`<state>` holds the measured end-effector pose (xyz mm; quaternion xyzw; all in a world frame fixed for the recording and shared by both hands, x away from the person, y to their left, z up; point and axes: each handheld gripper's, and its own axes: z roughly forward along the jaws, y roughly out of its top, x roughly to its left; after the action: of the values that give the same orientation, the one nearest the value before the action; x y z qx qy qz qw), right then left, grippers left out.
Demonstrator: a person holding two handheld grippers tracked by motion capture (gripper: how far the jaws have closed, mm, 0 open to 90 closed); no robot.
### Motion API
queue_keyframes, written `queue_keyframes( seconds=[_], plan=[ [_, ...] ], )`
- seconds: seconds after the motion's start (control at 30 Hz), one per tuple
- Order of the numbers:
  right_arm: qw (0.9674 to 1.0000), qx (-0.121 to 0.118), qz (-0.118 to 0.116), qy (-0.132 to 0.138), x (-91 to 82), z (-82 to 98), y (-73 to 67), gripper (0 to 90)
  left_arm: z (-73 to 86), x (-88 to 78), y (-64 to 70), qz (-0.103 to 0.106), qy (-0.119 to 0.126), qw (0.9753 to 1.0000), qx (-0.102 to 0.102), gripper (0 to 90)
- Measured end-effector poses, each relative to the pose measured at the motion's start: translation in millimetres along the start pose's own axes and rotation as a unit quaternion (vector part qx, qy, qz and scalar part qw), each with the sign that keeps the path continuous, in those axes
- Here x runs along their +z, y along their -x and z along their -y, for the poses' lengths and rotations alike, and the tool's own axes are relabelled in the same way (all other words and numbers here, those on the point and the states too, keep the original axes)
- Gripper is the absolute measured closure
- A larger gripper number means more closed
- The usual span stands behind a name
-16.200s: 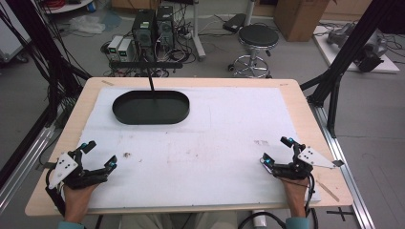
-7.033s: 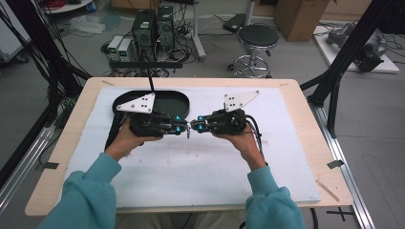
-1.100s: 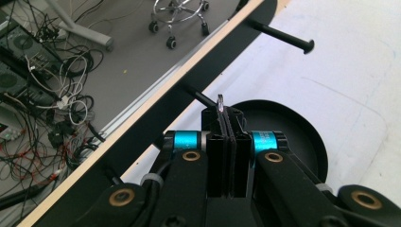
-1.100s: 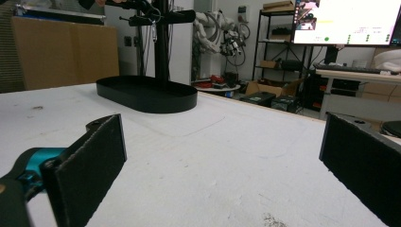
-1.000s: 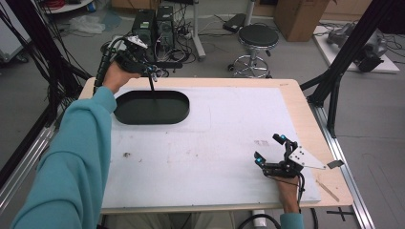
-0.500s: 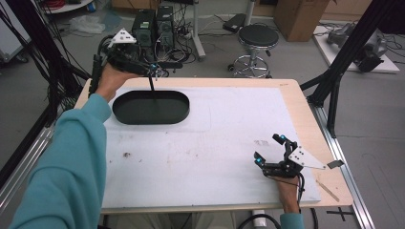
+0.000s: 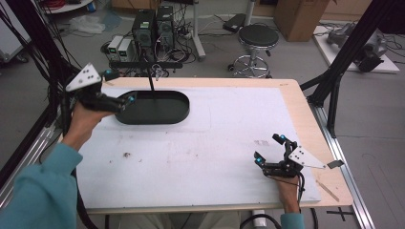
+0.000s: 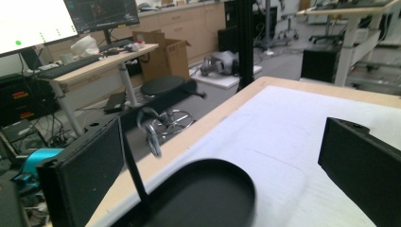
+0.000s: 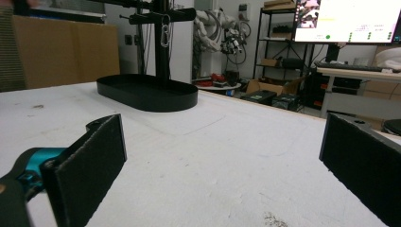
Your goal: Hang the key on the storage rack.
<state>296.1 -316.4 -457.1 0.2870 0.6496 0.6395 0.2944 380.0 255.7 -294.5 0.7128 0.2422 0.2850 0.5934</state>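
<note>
- The left gripper (image 7: pixel 122 88) is at the far left of the table (image 7: pixel 291 102), just beside the left end of the black oval tray (image 7: pixel 181 107). Its jaws are spread wide and nothing is between them – released, not grasping.
- The tray lies at the far left part of the white mat (image 7: pixel 229 143). It looks like stiff plastic or metal, smooth and with a low wall, so I judge it is light but a bit slippery for the pads.
- A thin black post (image 7: pixel 151 83) rises from the back edge of the tray and carries a cross bar (image 9: pixel 161 16) on top. A small metal carabiner (image 9: pixel 165 29) hangs from this bar (in the left gripper view it is blurred).
- The carabiner is probably hard, light and free to swing – I would take it by the long straight side, not by the gate. For the stand itself, the post is the better place to hold; a pull high on the post could tip the tray.
- The right gripper (image 7: pixel 268 150) rests on the mat near the right front corner, well apart from the tray, with the jaws wide apart and empty.
- No brand, label or writing on the stand can be read. The screens in the background have text, but too small to tell.
</note>
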Motion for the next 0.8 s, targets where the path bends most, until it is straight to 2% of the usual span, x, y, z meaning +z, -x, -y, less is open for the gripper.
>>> queue_keyframes(
  seconds=[0.1,0.2,0.3,0.33,0.53,0.67,0.8],
  plan=[
    [1.0000,-0.008,0.001,-0.003,0.2,-0.1,-1.3,0.6,23.3,-19.5,13.6,0.001,0.006,1.0000,-0.003,1.7],
    [0.9999,-0.010,0.002,-0.005,0.6,-0.3,-1.7,0.6,46.1,-38.4,26.7,0.000,0.025,0.9996,-0.014,1.7],
    [0.9999,-0.010,0.004,-0.004,0.7,-0.3,-1.5,0.6,64.4,-52.3,35.2,-0.001,0.034,0.9993,-0.018,1.7],
    [0.9999,-0.010,0.004,-0.004,0.8,-0.3,-1.5,0.6,73.2,-58.4,37.5,-0.006,0.044,0.9988,-0.019,1.7],
    [0.9999,-0.011,0.008,-0.006,0.9,-0.3,-1.6,0.6,98.1,-71.5,38.9,-0.013,0.045,0.9979,-0.045,1.7],
    [0.9999,-0.010,0.007,-0.006,0.9,-0.4,-1.5,0.6,114.6,-78.3,50.1,-0.017,0.051,0.9979,-0.037,1.7],
    [0.9999,-0.012,0.007,-0.006,1.1,-0.4,-1.8,0.6,136.4,-81.4,60.3,-0.014,0.068,0.9964,-0.048,1.7]
  ],
)
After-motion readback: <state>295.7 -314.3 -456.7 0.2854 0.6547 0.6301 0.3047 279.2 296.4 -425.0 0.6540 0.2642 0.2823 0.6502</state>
